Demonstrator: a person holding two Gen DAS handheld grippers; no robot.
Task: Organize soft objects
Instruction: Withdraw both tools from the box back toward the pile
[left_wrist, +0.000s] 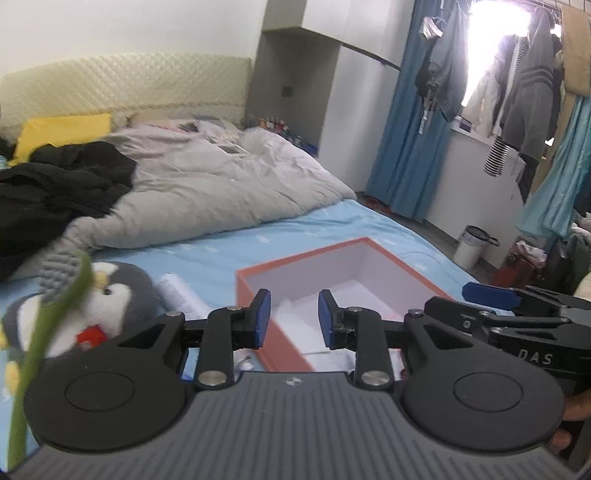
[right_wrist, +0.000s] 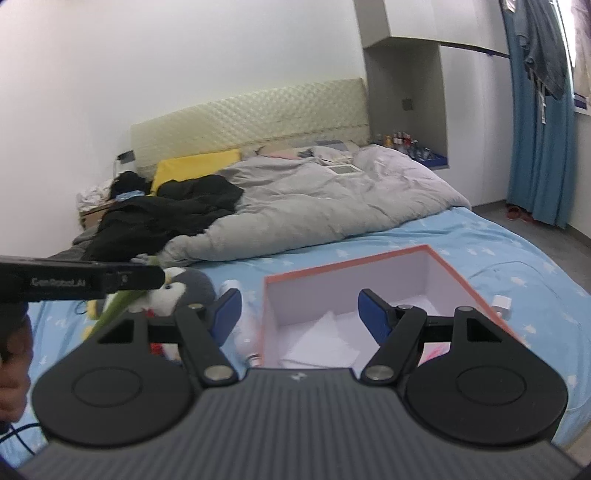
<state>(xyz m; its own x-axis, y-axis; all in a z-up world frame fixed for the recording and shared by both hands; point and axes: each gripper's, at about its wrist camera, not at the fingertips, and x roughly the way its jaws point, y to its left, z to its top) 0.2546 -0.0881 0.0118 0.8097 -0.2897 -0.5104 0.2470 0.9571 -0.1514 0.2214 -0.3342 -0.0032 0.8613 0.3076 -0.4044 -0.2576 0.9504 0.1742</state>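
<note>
1. Left claw (left_wrist: 294, 318): blue pads set a modest gap apart, nothing between them. It hangs over the near edge of the box.
2. Right claw (right_wrist: 299, 316): jaws spread wide, empty. It looks down into the box.
3. Box (left_wrist: 255, 282): open, square, orange outside, white inside, with loose white paper in the bottom. It sits on the bed just ahead of both claws.
4. Penguin toy (left_wrist: 110, 295): plush, grey back, white face and belly, yellow beak, a red patch on the chest. It lies on the bed left of the left claw, beside the box.
5. Green stem (left_wrist: 51, 321): long, soft, green, with a grey knitted head at its top. It curves up at the far left of the left claw, in front of the penguin toy; blurred.
6. White roll (left_wrist: 181, 293): soft and ribbed, lying between the penguin toy and the box.
7. Bed (left_wrist: 332, 225): light blue sheet with white stars; a grey quilt (left_wrist: 221, 184) and black clothes (left_wrist: 62, 184) heaped beyond the box.
</note>
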